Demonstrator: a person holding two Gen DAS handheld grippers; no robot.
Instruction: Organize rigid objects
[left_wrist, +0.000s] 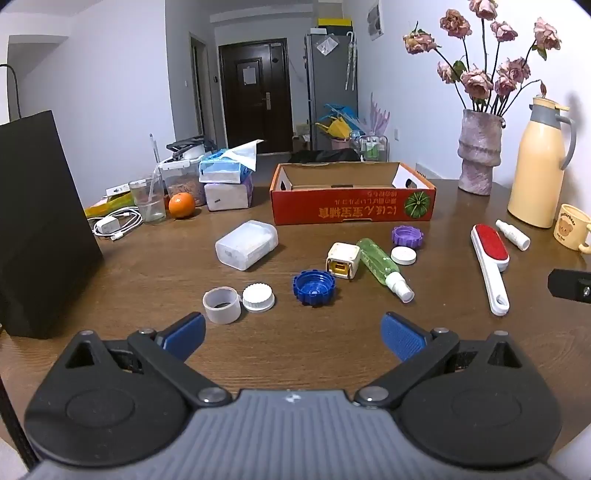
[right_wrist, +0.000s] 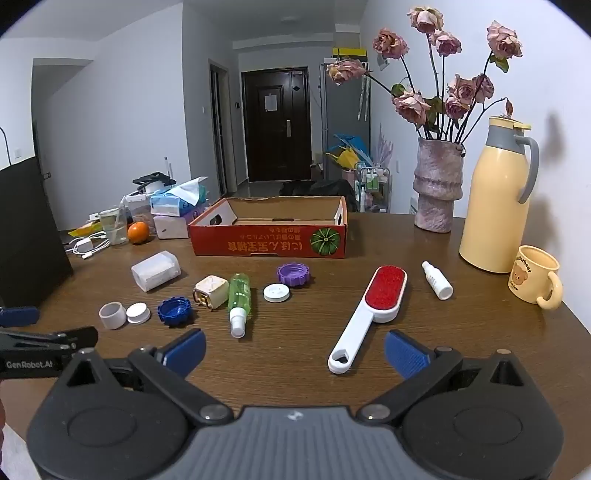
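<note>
left tongs (left_wrist: 293, 334) wide open, empty | right tongs (right_wrist: 295, 350) wide open, empty | lint brush (right_wrist: 369, 314) just ahead

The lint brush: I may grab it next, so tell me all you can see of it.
The lint brush lies flat on the brown table, apart from everything else. It has a white plastic body, an oval red fabric pad facing up and a long handle ending in a heart-shaped hole that points toward the right gripper.

bare table (left_wrist: 288, 354) lies before both jaws; scattered caps crowd the box (left_wrist: 352, 206).
</note>
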